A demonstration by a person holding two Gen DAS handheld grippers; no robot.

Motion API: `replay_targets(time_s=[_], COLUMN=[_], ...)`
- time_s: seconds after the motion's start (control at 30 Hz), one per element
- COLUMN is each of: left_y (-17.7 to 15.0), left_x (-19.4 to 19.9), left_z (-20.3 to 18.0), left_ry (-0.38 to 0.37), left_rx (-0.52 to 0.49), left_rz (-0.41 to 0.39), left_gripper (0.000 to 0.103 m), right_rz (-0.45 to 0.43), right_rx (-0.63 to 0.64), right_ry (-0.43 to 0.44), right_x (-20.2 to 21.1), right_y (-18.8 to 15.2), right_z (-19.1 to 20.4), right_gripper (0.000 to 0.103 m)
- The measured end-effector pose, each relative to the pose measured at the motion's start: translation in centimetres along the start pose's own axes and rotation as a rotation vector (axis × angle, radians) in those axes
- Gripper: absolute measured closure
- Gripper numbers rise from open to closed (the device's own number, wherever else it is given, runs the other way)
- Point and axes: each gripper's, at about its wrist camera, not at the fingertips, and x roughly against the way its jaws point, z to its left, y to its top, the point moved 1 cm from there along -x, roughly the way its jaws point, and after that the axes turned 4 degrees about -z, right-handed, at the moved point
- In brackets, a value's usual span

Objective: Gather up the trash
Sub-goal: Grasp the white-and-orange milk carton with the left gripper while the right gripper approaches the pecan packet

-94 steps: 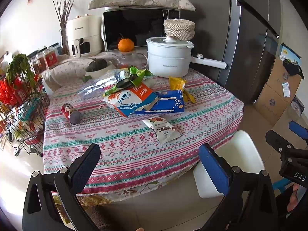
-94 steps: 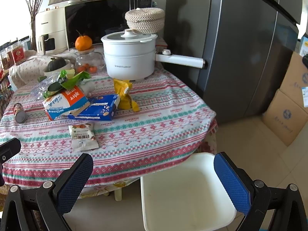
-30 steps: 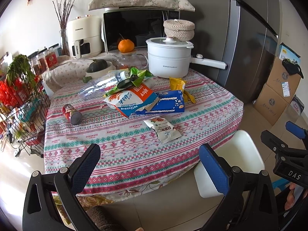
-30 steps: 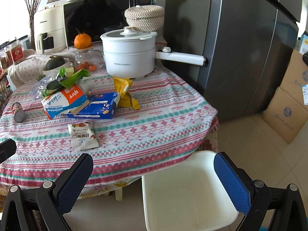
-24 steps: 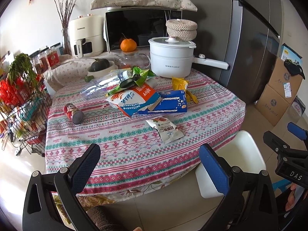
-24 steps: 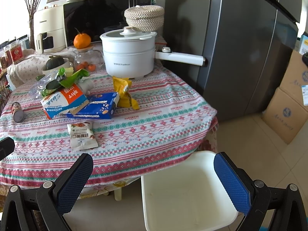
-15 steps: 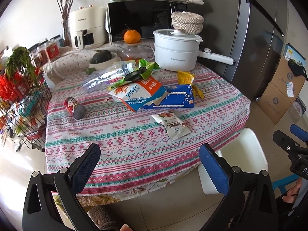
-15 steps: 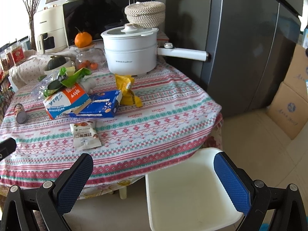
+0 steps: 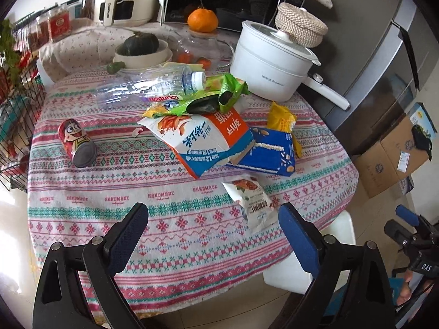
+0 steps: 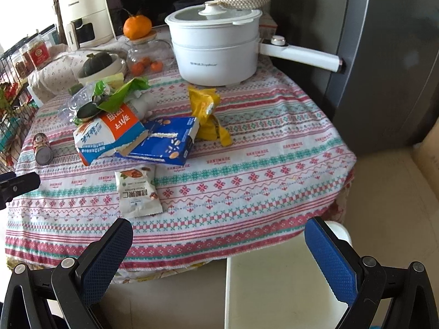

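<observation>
Trash lies on the patterned tablecloth (image 9: 109,197): a small white snack packet (image 9: 251,201) (image 10: 137,192), a blue box (image 9: 270,150) (image 10: 164,139), a white-orange bag (image 9: 203,137) (image 10: 107,134), a yellow wrapper (image 9: 282,119) (image 10: 207,112), a green wrapper (image 9: 208,97), a crushed clear bottle (image 9: 148,85) and a red can (image 9: 76,142) (image 10: 41,146). My left gripper (image 9: 212,229) is open over the table's near edge, left of the packet. My right gripper (image 10: 219,245) is open and empty at the table edge, above a white bin (image 10: 274,282).
A white pot (image 10: 216,46) with a long handle stands at the back, with a woven basket, an orange, a glass jar and a bowl with a squash (image 9: 141,46). A wire rack (image 9: 13,104) is left. A grey fridge (image 10: 384,54) and cardboard boxes (image 9: 392,150) are right.
Both grippers have moved forward and up toward the table, so the trash looks nearer. Both stay open. Nothing on the table has moved.
</observation>
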Motion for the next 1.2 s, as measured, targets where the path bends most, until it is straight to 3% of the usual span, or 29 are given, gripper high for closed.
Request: replay_targets(time_s=[0.13,0.17,0.2,0.33,0.43,0.53,0.6,0.7,0.9,1.07,1.2], left_y=[0.8,1.0,1.3,1.9,2.3,2.4,2.2,1.9,2.4,2.0,0.5], left_x=[-4.4,-5.5,-6.4,-8.8,-9.9,-10.9,-11.3,-10.8,-7.2,-3.7,-1.6], left_z=[2.2,2.8,3.4,4.8,6.0,6.9,7.1,7.1,5.8,4.9,4.7], left_ry=[-0.051,-0.066,-0.093,-0.16,-0.198,-0.23,-0.245,-0.262,-0.311,-0.311,-0.257], left_rx=[0.075,0.113,0.15,0.268,0.37,0.437,0.46,0.478,0.415,0.316,0.26], left_rz=[0.0,0.008,0.011,-0.004,-0.022,-0.025,-0.013,-0.016,-0.046,-0.03,0.04], left_gripper=[0.015,0.018,0.023,0.024,0.031,0.048,0.075,0.088,0.101,0.103,0.103], right_rz=[0.072,0.133,0.133,0.176,0.171,0.178,0.187,0.192,0.194,0.191,0.19], right_rx=[-0.016,-0.033,-0.033,-0.072,-0.061,-0.063,-0.071,-0.066,-0.071,-0.084,-0.082], right_ry=[0.02,0.035,0.035,0.054,0.041,0.043,0.051,0.048,0.037,0.044,0.06], right_x=[-3.6,-5.4,-5.4,-7.1,-7.6,-8.1,-8.4,-8.6,-8.6,-8.8,-9.1], right_y=[0.3,-0.1,-0.1,0.0,0.4,0.6,0.6,0.5,0.2,0.2,0.4], right_z=[-0.5,-1.0,-1.0,-1.9,-1.7,-1.6,-1.6,-1.3,-1.6,-1.7,-1.0], right_gripper=[0.0,0.0,0.0,0.0,0.0,0.0,0.0,0.0,0.0,0.0,0.0])
